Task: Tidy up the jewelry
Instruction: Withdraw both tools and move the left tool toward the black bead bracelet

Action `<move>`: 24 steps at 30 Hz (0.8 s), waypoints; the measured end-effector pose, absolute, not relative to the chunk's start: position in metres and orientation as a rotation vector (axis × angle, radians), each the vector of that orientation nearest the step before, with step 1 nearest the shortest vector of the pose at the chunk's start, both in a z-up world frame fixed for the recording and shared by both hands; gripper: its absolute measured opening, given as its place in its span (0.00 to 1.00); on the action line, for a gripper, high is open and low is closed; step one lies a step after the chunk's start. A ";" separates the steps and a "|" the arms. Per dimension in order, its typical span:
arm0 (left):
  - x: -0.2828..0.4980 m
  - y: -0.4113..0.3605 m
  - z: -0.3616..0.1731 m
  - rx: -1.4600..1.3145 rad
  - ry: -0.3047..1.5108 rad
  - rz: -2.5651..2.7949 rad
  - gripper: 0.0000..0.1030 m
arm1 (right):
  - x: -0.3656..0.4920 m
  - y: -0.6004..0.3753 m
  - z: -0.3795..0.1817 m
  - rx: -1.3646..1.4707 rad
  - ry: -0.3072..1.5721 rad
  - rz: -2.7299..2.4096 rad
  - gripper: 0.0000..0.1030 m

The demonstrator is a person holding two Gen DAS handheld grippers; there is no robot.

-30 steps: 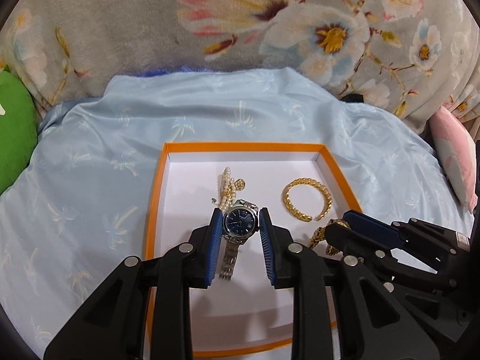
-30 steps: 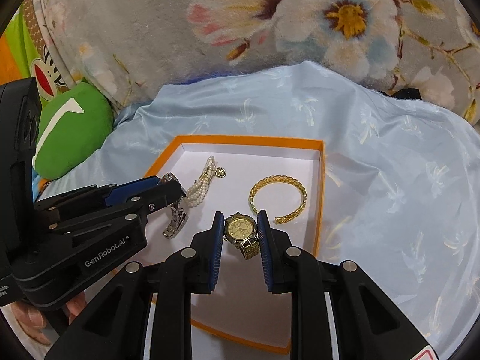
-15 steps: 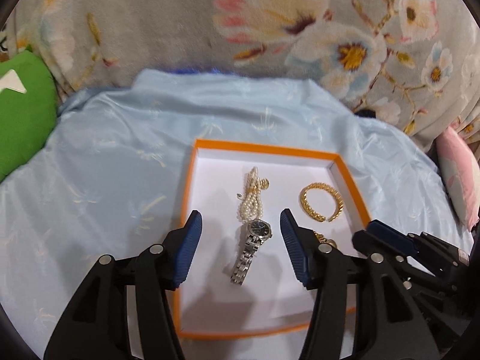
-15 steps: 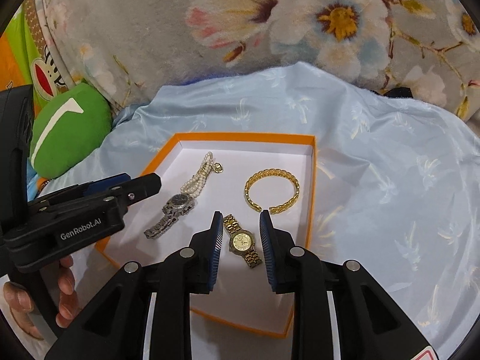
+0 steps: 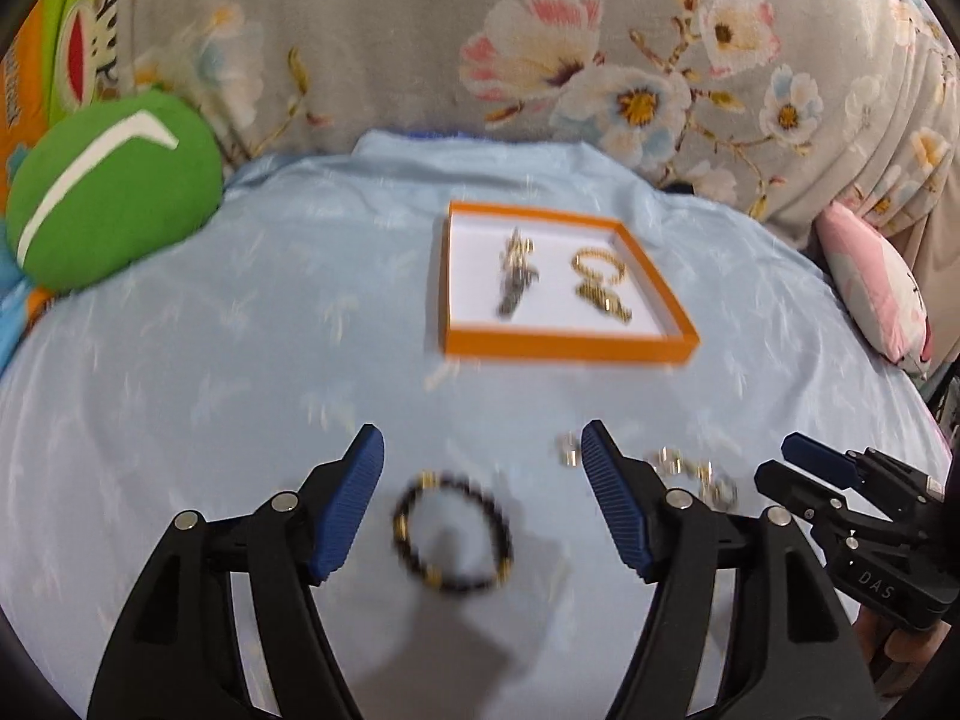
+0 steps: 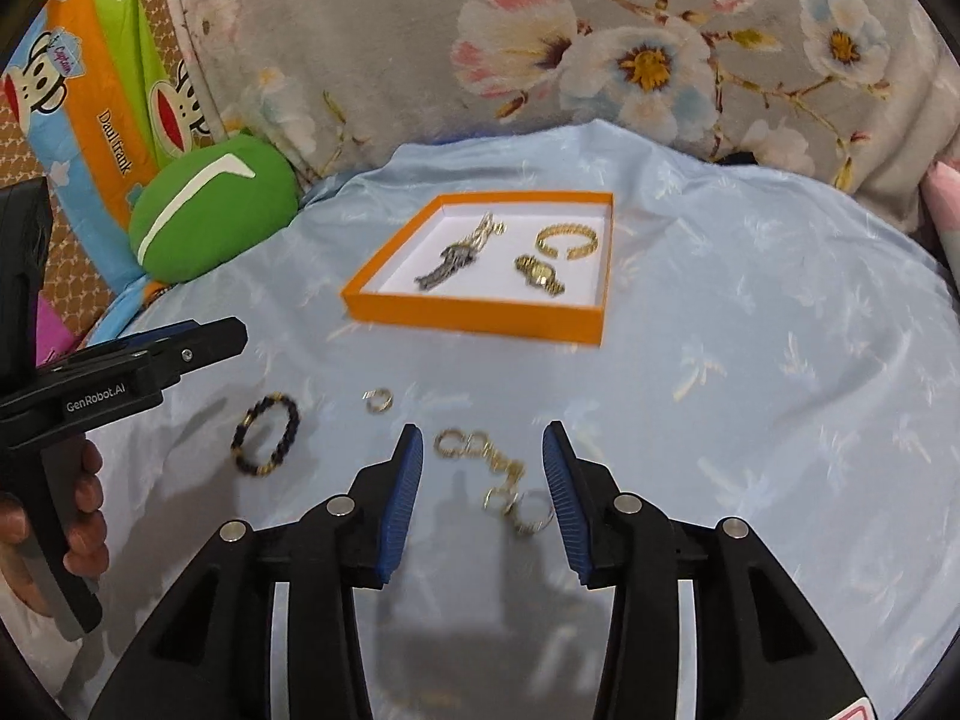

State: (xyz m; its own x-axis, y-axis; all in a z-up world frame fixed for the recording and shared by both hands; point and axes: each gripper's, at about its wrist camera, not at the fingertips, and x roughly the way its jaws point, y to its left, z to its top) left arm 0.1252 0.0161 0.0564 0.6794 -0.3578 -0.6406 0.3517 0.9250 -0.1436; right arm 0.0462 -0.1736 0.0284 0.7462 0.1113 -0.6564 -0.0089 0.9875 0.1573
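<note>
"GenRobot.AI" lettering read clearly on the left tongs [image 6: 198, 339], "DAS" on the right tongs [image 5: 804, 468]. Both sets spread wide, gripping nothing. Dark beaded bracelet [image 5: 453, 531] with gold spacers lay between the left pair; gold rings [image 6: 498, 474] between the right. Orange tray [image 6: 474, 309] farther back on pale blue cloth [image 6: 750, 360], floral blanket [image 6: 420, 42] behind.

Orange-rimmed tray [image 6: 474, 313] w/ white floor; gold bangle [image 6: 566, 239]; gold watch [image 6: 539, 273]; silver watch [image 6: 447, 264]. Black bead bracelet [image 5: 453, 531] w/ gold spacers. Cloth [image 6: 750, 360]: pale blue, faint white motifs. Cushion [image 6: 210, 210]: green, white stripe. Blanket [image 5: 420, 30]: grey, pink/white floral.
</note>
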 end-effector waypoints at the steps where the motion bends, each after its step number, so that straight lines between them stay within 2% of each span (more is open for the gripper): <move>1: 0.117 0.019 0.050 -0.020 0.730 -0.395 0.64 | 0.041 -0.171 0.024 0.150 0.735 0.065 0.40; 9: 0.085 0.023 0.011 -0.008 0.779 -0.336 0.64 | 0.017 -0.157 -0.002 0.189 0.802 0.068 0.40; 13: 0.085 0.023 0.007 -0.009 0.782 -0.328 0.64 | 0.020 -0.160 -0.006 0.212 0.823 0.057 0.40; 15: 0.089 0.023 0.006 -0.015 0.792 -0.322 0.70 | 0.021 -0.165 -0.007 0.240 0.823 0.057 0.40; 24: 0.112 0.015 0.001 -0.016 0.844 -0.301 0.70 | 0.032 -0.176 -0.006 0.277 0.814 0.036 0.40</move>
